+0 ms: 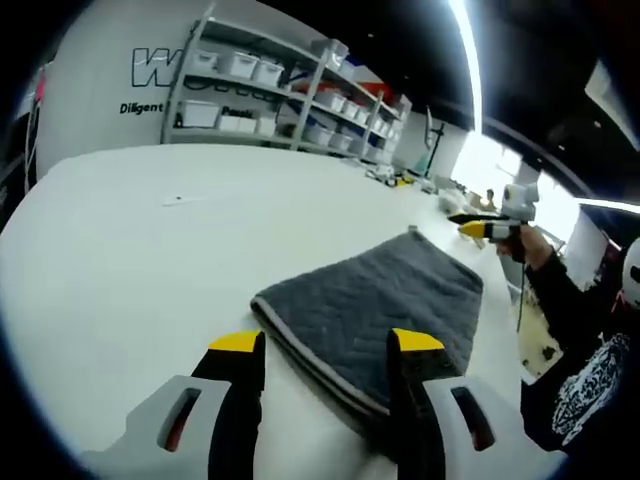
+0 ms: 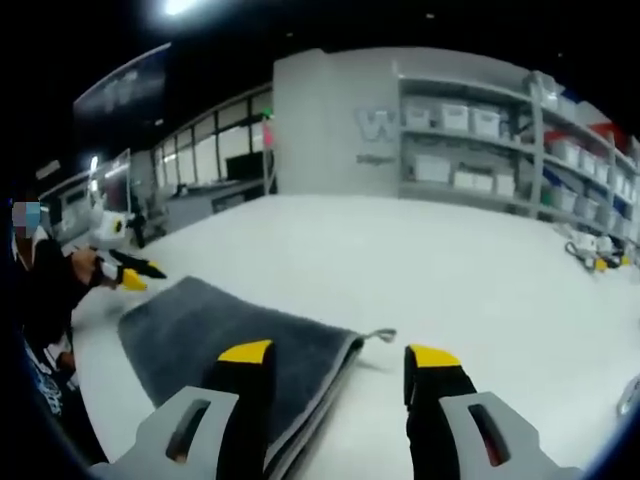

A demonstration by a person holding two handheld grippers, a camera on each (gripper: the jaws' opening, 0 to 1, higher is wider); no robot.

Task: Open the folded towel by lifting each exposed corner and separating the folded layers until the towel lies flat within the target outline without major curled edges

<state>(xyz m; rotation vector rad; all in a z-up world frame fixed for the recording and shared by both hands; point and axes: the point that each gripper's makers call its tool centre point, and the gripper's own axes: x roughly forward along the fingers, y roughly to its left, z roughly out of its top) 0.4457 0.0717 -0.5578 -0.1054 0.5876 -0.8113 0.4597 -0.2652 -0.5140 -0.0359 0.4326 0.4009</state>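
Folded gray towel [image 1: 375, 310] on white table [image 1: 130, 260], just ahead of left gripper [image 1: 328, 345] & right gripper [image 2: 340, 353], both jaws wide apart, holding nothing

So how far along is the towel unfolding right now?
Nothing done yet: the grey towel lies folded on the white table, layered edges stacked. In hand: the left gripper and right gripper hover open at opposite ends. Left: lift corners, separate layers, flatten.

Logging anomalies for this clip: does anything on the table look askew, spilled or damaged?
Nothing stands out. The grey towel lies folded and tidy on the white table, with only its small hanging loop sticking out at one corner. Both grippers are open, holding nothing.
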